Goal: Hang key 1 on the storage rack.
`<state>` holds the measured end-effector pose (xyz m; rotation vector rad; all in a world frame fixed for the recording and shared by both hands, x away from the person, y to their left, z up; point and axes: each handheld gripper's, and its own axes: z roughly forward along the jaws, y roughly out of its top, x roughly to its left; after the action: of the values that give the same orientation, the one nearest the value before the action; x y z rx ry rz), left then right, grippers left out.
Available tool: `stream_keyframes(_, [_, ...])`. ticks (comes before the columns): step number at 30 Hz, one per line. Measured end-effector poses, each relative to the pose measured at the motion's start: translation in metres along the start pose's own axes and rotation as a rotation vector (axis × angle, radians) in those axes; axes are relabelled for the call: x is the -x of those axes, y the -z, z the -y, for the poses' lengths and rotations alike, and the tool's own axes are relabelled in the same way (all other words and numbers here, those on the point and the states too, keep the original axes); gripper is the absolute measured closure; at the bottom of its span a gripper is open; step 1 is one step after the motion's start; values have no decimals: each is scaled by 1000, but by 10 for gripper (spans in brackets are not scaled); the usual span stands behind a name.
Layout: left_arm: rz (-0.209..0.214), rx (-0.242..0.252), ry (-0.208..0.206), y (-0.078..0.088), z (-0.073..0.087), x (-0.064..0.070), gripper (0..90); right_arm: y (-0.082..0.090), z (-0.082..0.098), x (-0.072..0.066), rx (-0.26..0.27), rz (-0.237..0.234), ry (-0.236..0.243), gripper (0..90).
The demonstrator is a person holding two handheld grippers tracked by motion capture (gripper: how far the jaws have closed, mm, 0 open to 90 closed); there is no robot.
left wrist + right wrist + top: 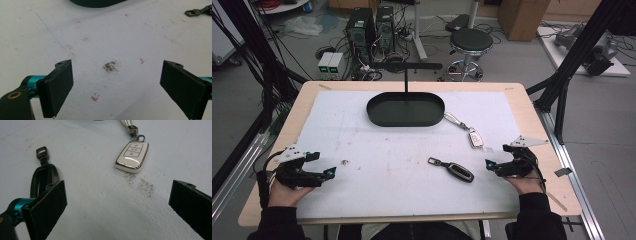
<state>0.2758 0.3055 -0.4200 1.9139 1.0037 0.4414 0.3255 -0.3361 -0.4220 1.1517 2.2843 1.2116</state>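
The mat (362, 130) across the middle of the high view looked like matt white foam or paper, finely grained, with grey smudges and small orange marks. The table (532, 115) edge showing around it was pale, smooth wood. The tray (405, 110), upper centre, was dark and matt, apparently metal or plastic. The white fob (132, 156), upper centre of the right gripper view, was glossy with a shiny chrome-like rim and metal clip. The black fob (42, 178), at left, was glossy dark plastic. The jaws' pads looked matt black, slightly rough.
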Motion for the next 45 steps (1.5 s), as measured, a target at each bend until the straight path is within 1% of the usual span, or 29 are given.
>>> stream_keyframes(2, [0,-2,-1,0,0,0,120,-1,-1,0,-5,-4,-5,8])
stream_keyframes(5, [-1,-2,-2,0,0,0,120,-3,-1,0,-7,-3,5,8])
stream_keyframes(14, [9,-17,-10,-1,1,1,120,-4,0,-1,-10,-4,9,8])
stream_keyframes(16, [15,-19,-8,-1,1,1,120,-4,0,-1,-16,-4,12,8])
stream_keyframes(21, [11,-21,-1,-2,2,2,120,-6,-1,-1,-28,-6,10,8])
stream_keyframes(22, [9,-24,-1,-2,2,2,120,-7,-2,0,-28,-4,5,8])
stream_keyframes(24, [6,-32,-3,-3,3,4,120,-6,-3,0,-25,-13,-21,8])
stream_keyframes(25, [4,-39,-8,-3,3,4,120,-6,-4,-1,-20,-24,-29,8])
stream_keyframes(29, [2,-45,-6,-5,3,4,120,-9,-11,-1,-30,-24,-26,8])
stream_keyframes(33, [3,-46,-7,-5,3,3,120,-13,-18,-5,-43,-28,-4,8])
stream_keyframes(34, [3,-47,-7,-5,3,3,120,-14,-20,-6,-53,-28,4,8])
stream_keyframes(38, [5,-37,-11,-4,3,4,120,-18,-26,-10,-80,-13,33,8])
stream_keyframes(40, [7,-27,-9,-3,3,4,120,-19,-29,-10,-86,-13,46,8])
stream_keyframes(43, [5,-28,-10,-3,3,4,120,-21,-36,-11,-92,-15,61,8])
stream_keyframes(45, [6,-30,-12,-4,3,4,120,-23,-41,-10,-100,-7,74,8])
